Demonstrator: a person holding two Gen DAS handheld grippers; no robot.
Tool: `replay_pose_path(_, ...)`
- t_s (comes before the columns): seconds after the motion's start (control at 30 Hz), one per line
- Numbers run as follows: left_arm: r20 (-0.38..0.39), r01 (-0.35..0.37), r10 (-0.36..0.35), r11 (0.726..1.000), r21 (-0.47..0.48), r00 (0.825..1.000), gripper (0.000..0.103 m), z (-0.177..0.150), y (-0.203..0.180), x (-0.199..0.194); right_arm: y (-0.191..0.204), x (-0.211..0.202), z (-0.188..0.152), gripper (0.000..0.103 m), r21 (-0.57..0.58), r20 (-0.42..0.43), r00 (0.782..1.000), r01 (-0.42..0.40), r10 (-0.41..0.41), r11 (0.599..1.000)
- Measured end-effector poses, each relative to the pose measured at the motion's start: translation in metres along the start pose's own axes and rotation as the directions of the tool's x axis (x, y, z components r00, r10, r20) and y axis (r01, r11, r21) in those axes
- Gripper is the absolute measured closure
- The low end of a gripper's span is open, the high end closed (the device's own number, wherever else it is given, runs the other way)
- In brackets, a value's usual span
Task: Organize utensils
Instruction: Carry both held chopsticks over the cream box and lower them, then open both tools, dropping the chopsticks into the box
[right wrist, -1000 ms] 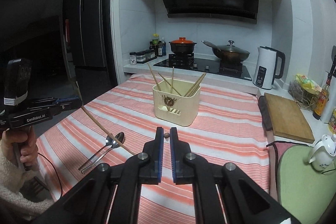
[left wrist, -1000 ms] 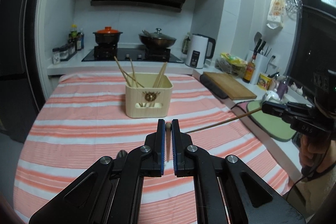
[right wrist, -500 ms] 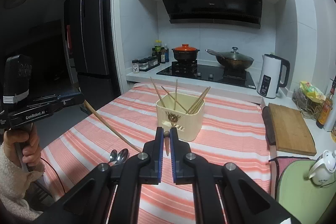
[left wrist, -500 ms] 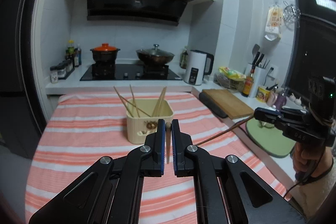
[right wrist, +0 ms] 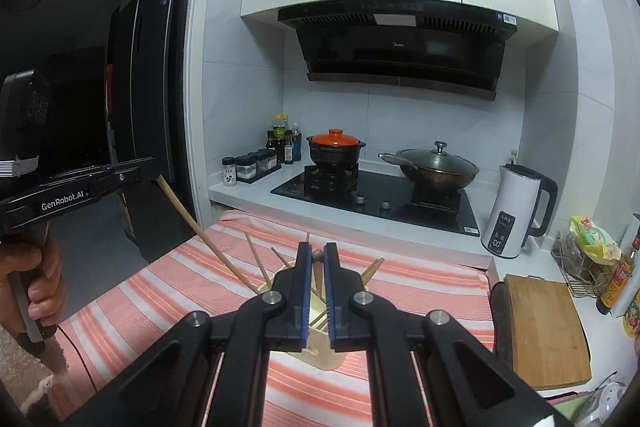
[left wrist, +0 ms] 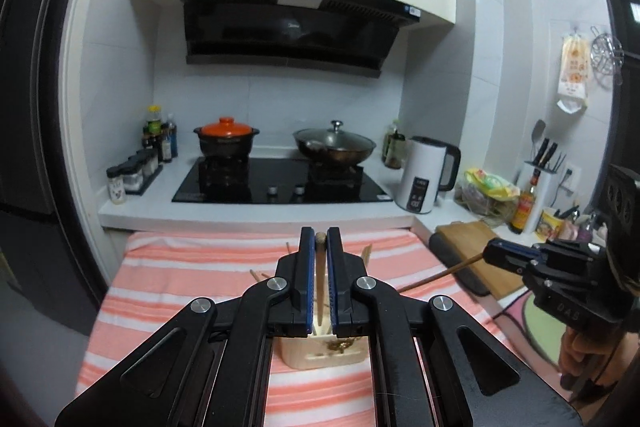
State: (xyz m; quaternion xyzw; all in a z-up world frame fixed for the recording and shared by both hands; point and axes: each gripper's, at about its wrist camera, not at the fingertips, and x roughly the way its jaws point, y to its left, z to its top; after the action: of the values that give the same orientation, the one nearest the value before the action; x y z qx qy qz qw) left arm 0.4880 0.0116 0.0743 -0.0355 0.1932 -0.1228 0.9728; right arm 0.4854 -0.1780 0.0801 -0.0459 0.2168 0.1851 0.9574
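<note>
My left gripper (left wrist: pixel 320 233) is shut on a wooden chopstick (left wrist: pixel 320 267) whose tip shows between the blue pads. My right gripper (right wrist: pixel 316 247) is shut on a second chopstick (right wrist: pixel 318 277) in the same way. Both hover above a cream utensil holder (left wrist: pixel 320 359) on the striped tablecloth (left wrist: pixel 180 287); it holds several chopsticks and the fingers partly hide it. In the right wrist view the left gripper (right wrist: pixel 150 165) is at the left, and its chopstick (right wrist: pixel 200 231) slants down toward the holder (right wrist: pixel 324 357). In the left wrist view the right gripper (left wrist: pixel 486 251) is at the right, with its chopstick (left wrist: pixel 440 273).
Behind the table runs a counter with a black hob (left wrist: pixel 280 183), an orange-lidded pot (left wrist: pixel 226 141), a lidded wok (left wrist: pixel 334 145) and a white kettle (left wrist: pixel 426 179). A wooden cutting board (right wrist: pixel 544 327) lies to the right. A dark fridge (right wrist: pixel 140 107) stands at the left.
Both grippers have risen and moved forward over the table, each still holding its chopstick. The holder now sits under the fingers, and the spoons have left the right wrist view.
</note>
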Motion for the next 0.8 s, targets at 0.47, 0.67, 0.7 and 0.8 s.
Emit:
replay_pose_path(0.47, -0.323, 0.032, -0.069, 0.992, -0.119, 0.944, 0.061, -0.047, 0.029, 0.127, -0.034, 0.153, -0.027, 0.072, 0.204, -0.28, 0.954, -0.044, 0.102, 0.978)
replay_pose_path(0.67, -0.317, 0.048, -0.083, 0.992, -0.115, 0.945, 0.023, -0.054, 0.036, 0.09, -0.016, 0.126, -0.028, 0.043, 0.135, -0.176, 0.983, -0.027, 0.051, 0.99)
replay_pose_path(0.7, -0.322, 0.05, -0.081, 0.993, -0.105, 0.943, 0.022, -0.057, 0.038, 0.081, -0.013, 0.117, -0.029, 0.043, 0.126, -0.161, 0.986, -0.023, 0.043, 0.992)
replay_pose_path(0.8, -0.338, 0.04, -0.061, 0.997, -0.069, 0.939, 0.013, -0.081, 0.044, 0.045, -0.006, 0.087, -0.044, 0.041, 0.108, -0.135, 0.99, -0.02, 0.035, 0.994)
